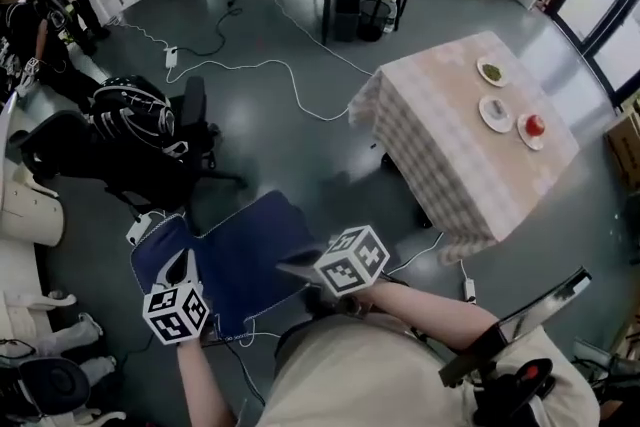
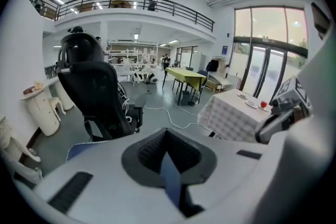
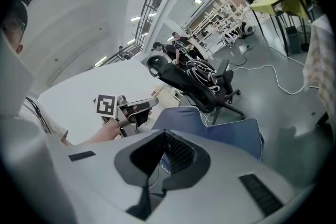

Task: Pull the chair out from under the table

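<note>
Our left gripper and right gripper are both closed on nothing, hovering over the blue fabric chair. It stands on open floor, well apart from the checked-cloth surface. If we drag it further, we risk bumping the black office chair.

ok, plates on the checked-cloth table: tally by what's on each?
Plate with green item: 1
Plate with red round item: 1
Plate with small item, unclear what: 1
Total: 3
</note>
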The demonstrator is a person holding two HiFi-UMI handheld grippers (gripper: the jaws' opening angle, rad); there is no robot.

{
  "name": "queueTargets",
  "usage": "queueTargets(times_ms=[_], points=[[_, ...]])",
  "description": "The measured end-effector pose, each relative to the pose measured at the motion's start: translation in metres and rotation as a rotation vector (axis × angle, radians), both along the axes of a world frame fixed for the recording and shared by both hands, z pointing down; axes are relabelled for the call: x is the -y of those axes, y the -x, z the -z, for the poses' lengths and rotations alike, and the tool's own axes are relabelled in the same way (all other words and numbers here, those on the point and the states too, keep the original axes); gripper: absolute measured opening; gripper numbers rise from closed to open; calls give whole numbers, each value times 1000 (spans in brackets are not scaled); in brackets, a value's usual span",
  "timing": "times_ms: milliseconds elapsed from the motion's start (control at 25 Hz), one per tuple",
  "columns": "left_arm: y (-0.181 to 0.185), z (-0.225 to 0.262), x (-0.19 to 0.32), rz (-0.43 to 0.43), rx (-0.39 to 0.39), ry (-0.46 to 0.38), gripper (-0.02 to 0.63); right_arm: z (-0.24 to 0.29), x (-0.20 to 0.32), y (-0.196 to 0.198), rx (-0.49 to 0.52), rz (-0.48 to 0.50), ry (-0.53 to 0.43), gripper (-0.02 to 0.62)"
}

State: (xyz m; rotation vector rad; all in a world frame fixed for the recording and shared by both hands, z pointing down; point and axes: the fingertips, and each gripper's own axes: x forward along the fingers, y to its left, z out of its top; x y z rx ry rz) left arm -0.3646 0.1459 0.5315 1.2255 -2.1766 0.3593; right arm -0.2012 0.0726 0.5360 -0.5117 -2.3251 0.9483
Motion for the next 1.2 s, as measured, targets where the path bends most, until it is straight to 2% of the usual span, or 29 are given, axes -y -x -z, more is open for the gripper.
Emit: queueTargets(times_ms=[160,320,480,680,1000,1200], points=[[-4,9,15,-1,30,8,5,7,9,-19,5,-28,21,9],[-1,17,16,58,34,-16,5,14,15,-29,22,-42,63,9],[-5,17,11,111,-11,-66,5,20,16,-35,49,-19,93,9],[-17,14,3,163,3,-45,4,27,11,-43,89,31,115,9],[-54,38,28,98,117,-39,3,45,17,-64,173,68,165,9],[-86,57,52,82,142,-67,3,58,32,-92,204,51,182,9]])
